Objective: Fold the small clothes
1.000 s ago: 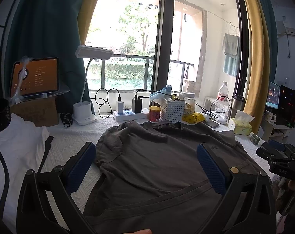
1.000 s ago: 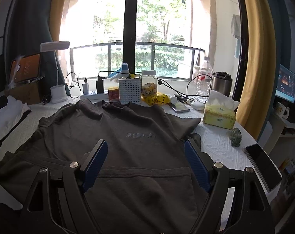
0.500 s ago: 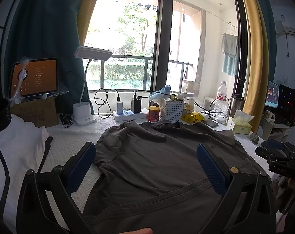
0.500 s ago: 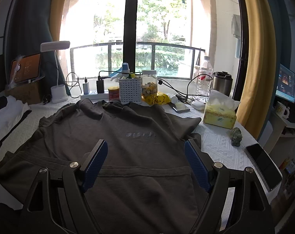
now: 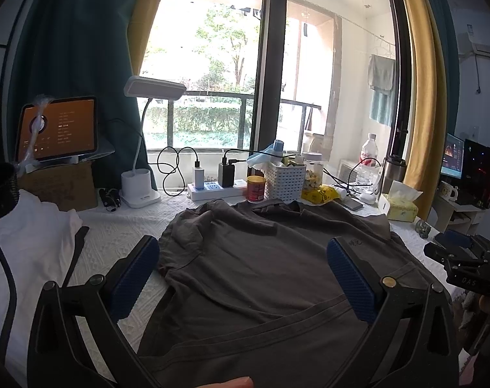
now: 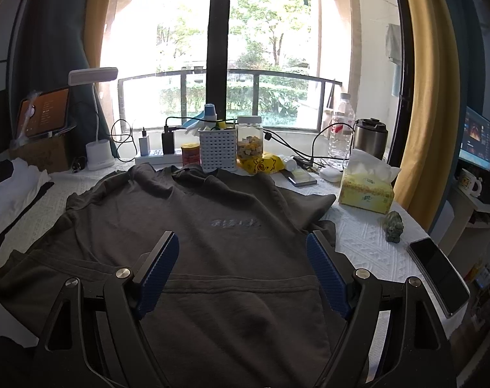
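A dark grey hooded sweatshirt [image 5: 264, 258] [image 6: 212, 226] lies spread flat, front up, on the white textured table cover [image 6: 367, 242], hood toward the window. Pale lettering [image 6: 235, 223] marks its chest and a pouch pocket seam crosses its lower front. My left gripper [image 5: 243, 270] hovers open above the garment's left half, blue pads wide apart, nothing between them. Over the lower middle of the garment my right gripper [image 6: 243, 268] is open too, holding nothing. The other gripper's black body [image 5: 461, 258] shows at the right edge of the left wrist view.
Along the window stand a white lamp [image 5: 139, 190], power strip [image 5: 212, 190], red tin [image 6: 190, 154], white basket [image 6: 218, 148], jar [image 6: 249, 142], bottle and steel mug [image 6: 370, 135]. Tissue box [image 6: 366, 190], green figurine [image 6: 394, 226] and phone [image 6: 439, 274] sit right. White folded cloth [image 5: 28, 236] lies left.
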`<state>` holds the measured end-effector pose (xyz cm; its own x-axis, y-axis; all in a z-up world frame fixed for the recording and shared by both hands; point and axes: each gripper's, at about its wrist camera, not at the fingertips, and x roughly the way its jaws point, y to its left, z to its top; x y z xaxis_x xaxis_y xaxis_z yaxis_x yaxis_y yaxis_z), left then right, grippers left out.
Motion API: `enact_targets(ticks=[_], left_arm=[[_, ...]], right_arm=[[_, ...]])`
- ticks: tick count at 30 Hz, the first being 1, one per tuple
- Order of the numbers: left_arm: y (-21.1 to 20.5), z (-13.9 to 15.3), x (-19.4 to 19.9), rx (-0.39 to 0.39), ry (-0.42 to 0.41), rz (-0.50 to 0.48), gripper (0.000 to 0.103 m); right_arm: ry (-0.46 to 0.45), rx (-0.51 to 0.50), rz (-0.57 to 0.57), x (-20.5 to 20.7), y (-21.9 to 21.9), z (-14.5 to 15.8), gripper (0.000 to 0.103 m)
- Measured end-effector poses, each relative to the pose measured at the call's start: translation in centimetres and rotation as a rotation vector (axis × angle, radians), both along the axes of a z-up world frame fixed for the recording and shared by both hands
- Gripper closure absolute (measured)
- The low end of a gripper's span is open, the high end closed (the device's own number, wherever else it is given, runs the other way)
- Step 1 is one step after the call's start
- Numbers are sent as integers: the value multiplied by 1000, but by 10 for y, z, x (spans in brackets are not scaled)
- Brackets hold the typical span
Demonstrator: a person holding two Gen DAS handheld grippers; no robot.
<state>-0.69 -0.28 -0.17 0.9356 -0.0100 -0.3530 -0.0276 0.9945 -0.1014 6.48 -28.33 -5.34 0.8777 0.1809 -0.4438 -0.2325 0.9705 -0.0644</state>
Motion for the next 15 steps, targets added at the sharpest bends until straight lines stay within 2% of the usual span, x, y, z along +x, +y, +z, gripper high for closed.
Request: enact_targets(ticks=[15], left_arm=[[-2, 0, -1, 10, -6, 2, 1]], right_arm=[[4, 4, -1, 0, -1, 0, 19]])
